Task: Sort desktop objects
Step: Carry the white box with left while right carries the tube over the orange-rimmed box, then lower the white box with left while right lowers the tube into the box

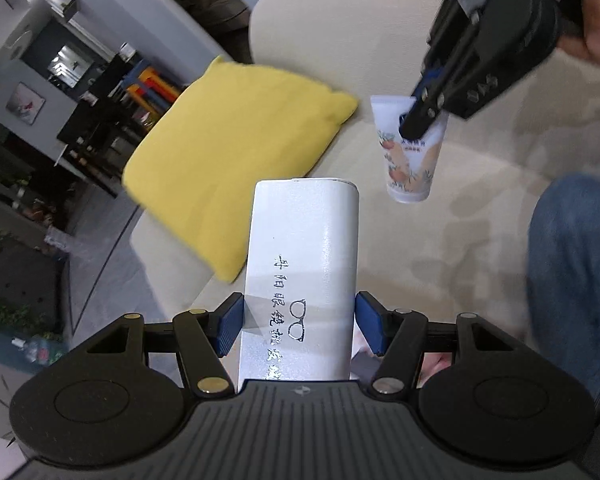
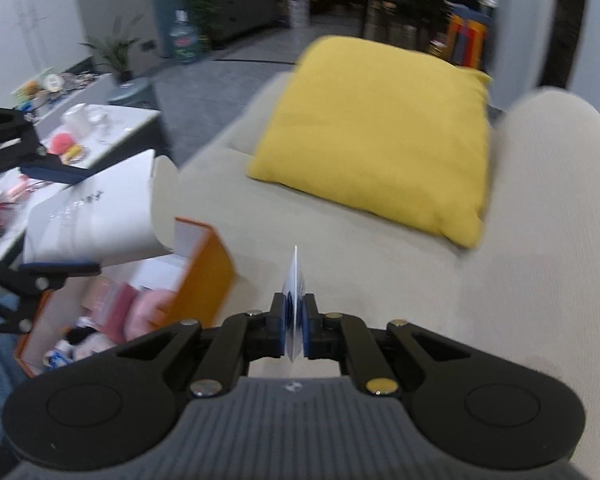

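White and glossy, a glasses case [image 1: 304, 280] with black Chinese lettering sits clamped between the blue pads of the left gripper [image 1: 299, 322], held in the air above a cream sofa [image 1: 440, 240]. Just beyond it, the right gripper [image 1: 414, 120] pinches the flat crimped end of a small white tube [image 1: 414, 164] printed with orange fruit, which hangs cap-down over the seat cushion. In the right wrist view, the tube [image 2: 296, 284] appears edge-on as a thin sliver squeezed between the nearly closed fingers of the right gripper [image 2: 296, 328]. A yellow pillow [image 2: 376, 136] leans in the sofa's far corner against the backrest. At the seat's left edge rests an open orange box [image 2: 204, 276] holding soft pink and white items, too blurred to identify. A blue-jeaned leg [image 1: 576, 276] borders the seat on the right of the left wrist view.
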Demonstrator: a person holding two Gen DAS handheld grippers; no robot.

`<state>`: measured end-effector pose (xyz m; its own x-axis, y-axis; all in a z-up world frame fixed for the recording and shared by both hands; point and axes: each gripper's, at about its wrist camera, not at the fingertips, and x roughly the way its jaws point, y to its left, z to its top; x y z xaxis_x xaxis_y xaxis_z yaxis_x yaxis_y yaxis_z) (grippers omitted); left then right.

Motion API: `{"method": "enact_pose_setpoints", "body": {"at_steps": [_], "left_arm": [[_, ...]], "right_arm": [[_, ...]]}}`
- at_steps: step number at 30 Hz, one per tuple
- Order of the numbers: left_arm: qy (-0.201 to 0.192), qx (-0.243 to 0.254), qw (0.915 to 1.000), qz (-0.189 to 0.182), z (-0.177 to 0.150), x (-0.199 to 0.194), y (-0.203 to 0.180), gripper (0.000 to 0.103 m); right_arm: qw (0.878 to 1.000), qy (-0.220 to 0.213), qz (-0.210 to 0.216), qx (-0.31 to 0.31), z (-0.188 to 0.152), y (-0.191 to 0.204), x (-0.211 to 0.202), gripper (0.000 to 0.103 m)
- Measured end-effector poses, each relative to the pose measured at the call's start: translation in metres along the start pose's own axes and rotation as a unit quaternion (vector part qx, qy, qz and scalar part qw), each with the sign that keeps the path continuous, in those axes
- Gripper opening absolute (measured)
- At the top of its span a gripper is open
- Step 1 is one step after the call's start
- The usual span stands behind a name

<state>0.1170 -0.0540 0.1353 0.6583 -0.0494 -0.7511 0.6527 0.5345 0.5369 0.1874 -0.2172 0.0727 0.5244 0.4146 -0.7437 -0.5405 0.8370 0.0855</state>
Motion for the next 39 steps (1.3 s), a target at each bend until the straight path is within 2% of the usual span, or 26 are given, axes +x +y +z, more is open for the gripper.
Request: {"method": "enact_pose_setpoints", "body": {"at_steps": [7, 13, 22, 25, 31, 35, 39], "left_arm": [[0.014, -0.004, 0.9999, -0.002, -0.042, 0.003, 0.024, 0.071], [0.028, 0.001, 0.9992, -0.03, -0.069, 0.017, 0.031, 0.071], [0.038, 0.061, 0.995, -0.069, -0.089, 0.067, 0.019, 0.071], [0.042, 0.096, 0.9908, -0.085, -0.09, 0.083, 0.013, 0.071], [0.048, 0.163, 0.9773, -0.126, -0.096, 0.111, 0.003, 0.071], [0.05, 0.183, 0.9701, -0.15, -0.097, 0.126, 0.001, 0.071], [0.05, 0.188, 0.9664, -0.168, -0.103, 0.139, -0.001, 0.071]], "right_arm": [[0.998, -0.011, 0.043, -0.036, 0.037, 0.049, 0.016, 0.007], [0.994, -0.004, 0.078, -0.07, 0.06, 0.083, 0.044, 0.007], [0.988, 0.039, 0.09, -0.117, 0.071, 0.103, 0.102, 0.007], [0.987, 0.054, 0.087, -0.123, 0.075, 0.1, 0.118, 0.007], [0.985, 0.09, 0.067, -0.131, 0.079, 0.099, 0.146, 0.007], [0.984, 0.109, 0.061, -0.125, 0.075, 0.101, 0.159, 0.007], [0.983, 0.124, 0.056, -0.127, 0.068, 0.103, 0.171, 0.007]]}}
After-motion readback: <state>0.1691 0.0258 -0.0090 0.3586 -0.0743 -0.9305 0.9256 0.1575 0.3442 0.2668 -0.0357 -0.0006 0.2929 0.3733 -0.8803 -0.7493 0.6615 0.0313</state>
